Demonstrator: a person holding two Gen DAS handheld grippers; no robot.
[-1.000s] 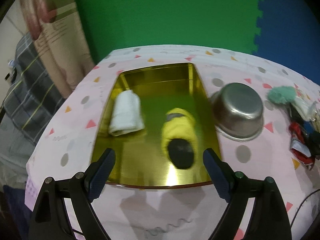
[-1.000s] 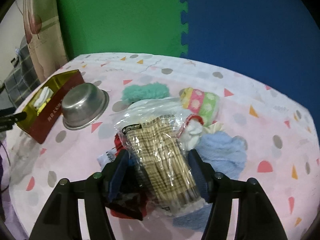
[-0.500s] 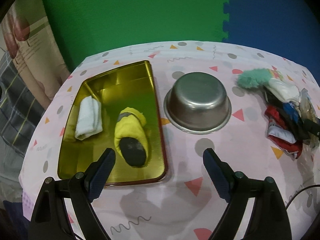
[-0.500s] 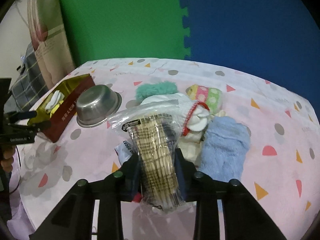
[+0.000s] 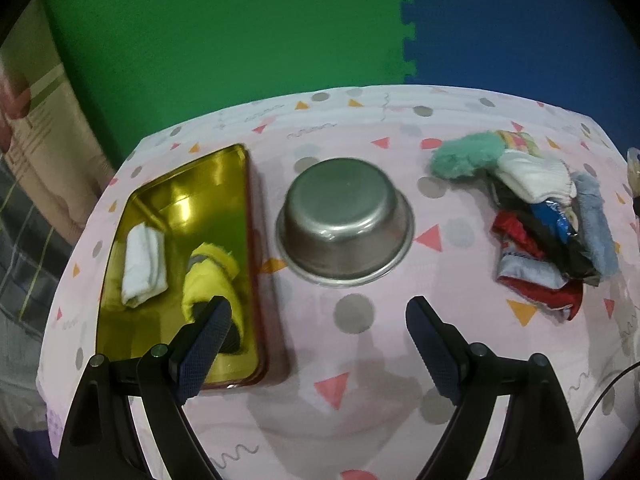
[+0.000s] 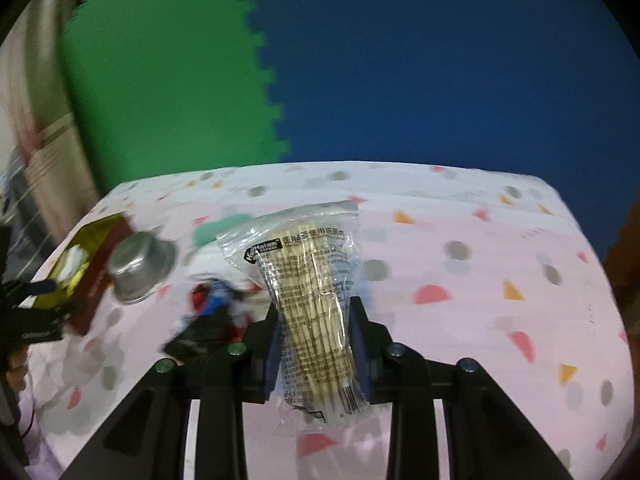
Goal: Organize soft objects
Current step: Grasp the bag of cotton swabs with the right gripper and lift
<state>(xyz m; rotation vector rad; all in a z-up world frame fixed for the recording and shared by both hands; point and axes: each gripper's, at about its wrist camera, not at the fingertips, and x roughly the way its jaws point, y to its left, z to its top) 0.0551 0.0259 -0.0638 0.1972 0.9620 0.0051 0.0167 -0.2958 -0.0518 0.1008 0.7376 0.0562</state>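
Observation:
My right gripper (image 6: 316,312) is shut on a clear plastic bag of cotton swabs (image 6: 308,280), lifted above the table. Below it to the left lies the blurred pile of soft items (image 6: 212,304). In the left wrist view the same pile (image 5: 544,232) holds a teal fuzzy piece (image 5: 464,156), white socks (image 5: 532,174), a light blue cloth (image 5: 596,224) and red and black items. My left gripper (image 5: 316,320) is open and holds nothing, over the tablecloth in front of the steel bowl (image 5: 344,216). The gold tin (image 5: 168,184) holds a white rolled cloth (image 5: 142,264) and a yellow sock (image 5: 212,276).
The steel bowl (image 6: 140,266) stands upside down between the tin (image 6: 96,240) and the pile. A pink patterned tablecloth (image 5: 360,360) covers the table. Green and blue foam mats form the back wall. A thin cable (image 5: 600,396) runs at the lower right.
My right gripper closed on the bag of cotton swabs and lifted it off the pile. My left gripper moved right, from over the tin to in front of the bowl.

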